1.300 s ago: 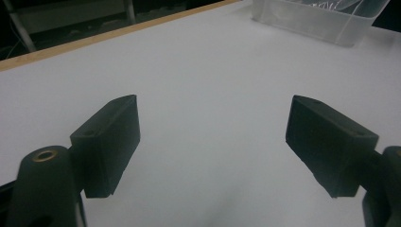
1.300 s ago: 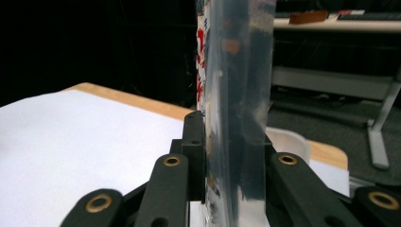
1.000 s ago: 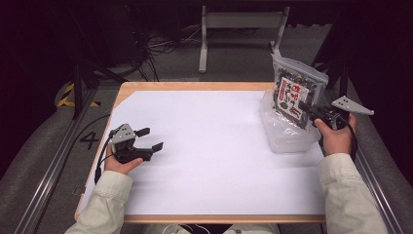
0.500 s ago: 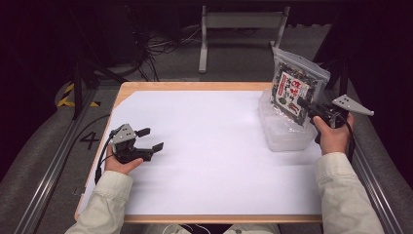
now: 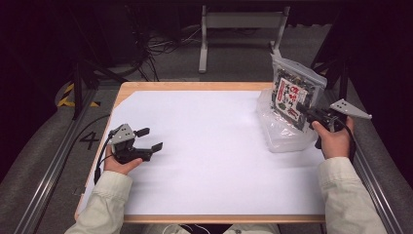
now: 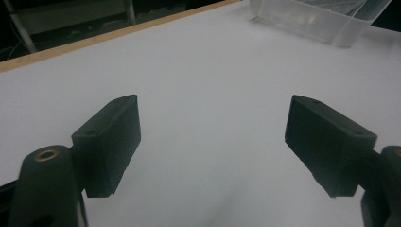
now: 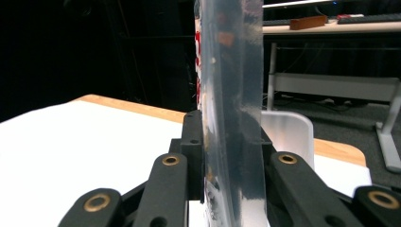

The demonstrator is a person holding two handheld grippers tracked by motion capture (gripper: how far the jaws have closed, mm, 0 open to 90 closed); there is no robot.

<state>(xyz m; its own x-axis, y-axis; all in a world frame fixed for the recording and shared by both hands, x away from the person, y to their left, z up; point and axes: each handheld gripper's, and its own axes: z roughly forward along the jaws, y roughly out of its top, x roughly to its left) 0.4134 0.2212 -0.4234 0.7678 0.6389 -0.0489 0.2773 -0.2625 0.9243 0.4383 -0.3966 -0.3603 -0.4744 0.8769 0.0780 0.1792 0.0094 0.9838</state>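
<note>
A clear plastic bag [image 5: 292, 90] with a red, white and dark printed pack inside stands upright over a clear plastic container [image 5: 282, 132] at the table's right side. My right gripper [image 5: 303, 108] is shut on the bag's edge; in the right gripper view the bag [image 7: 230, 94] rises edge-on between the two black jaws, and the container's rim [image 7: 289, 130] shows behind. My left gripper [image 5: 150, 139] rests on the white table cover at the left, open, with nothing between its pads [image 6: 109, 139]. The container [image 6: 309, 19] sits far off in the left gripper view.
A white sheet [image 5: 209, 146] covers the wooden table [image 5: 195, 86]. Metal rails run along both sides of the table. A grey metal stand [image 5: 241, 22] and cables lie on the floor beyond the far edge.
The bag in my right gripper has turned a little, its printed face now angled differently above the container. The left gripper has stayed put.
</note>
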